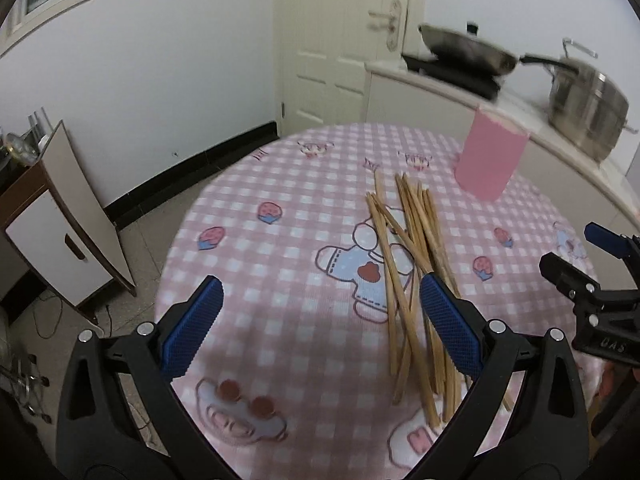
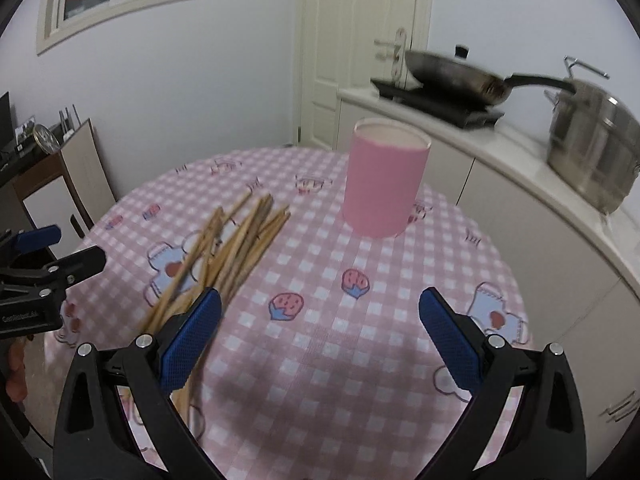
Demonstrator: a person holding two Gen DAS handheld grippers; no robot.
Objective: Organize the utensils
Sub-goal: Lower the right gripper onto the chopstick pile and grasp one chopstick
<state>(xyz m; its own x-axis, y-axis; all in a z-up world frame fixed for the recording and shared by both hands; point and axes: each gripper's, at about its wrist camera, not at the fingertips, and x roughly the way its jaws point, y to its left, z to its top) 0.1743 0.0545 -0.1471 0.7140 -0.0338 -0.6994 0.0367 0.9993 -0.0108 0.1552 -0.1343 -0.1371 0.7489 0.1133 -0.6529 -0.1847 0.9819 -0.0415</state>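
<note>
Several wooden chopsticks [image 1: 404,264] lie in a loose pile on the round table's pink checked cloth [image 1: 280,248]. A pink cylindrical holder [image 1: 490,156] stands upright beyond them. My left gripper [image 1: 320,316] hovers open over the near part of the table, its right finger over the pile's near end, nothing held. In the right wrist view the chopsticks [image 2: 236,248] lie to the left and the pink holder [image 2: 384,184] stands ahead. My right gripper [image 2: 320,320] is open above bare cloth, its left finger over the sticks' near ends. Each gripper shows at the other view's edge.
A white counter [image 2: 520,168] runs along the right with a black cooktop, a frying pan [image 2: 456,76] and a steel pot [image 2: 592,148]. A white door [image 1: 328,40] is behind. A small wood-and-white cabinet [image 1: 56,236] stands on the floor at the left.
</note>
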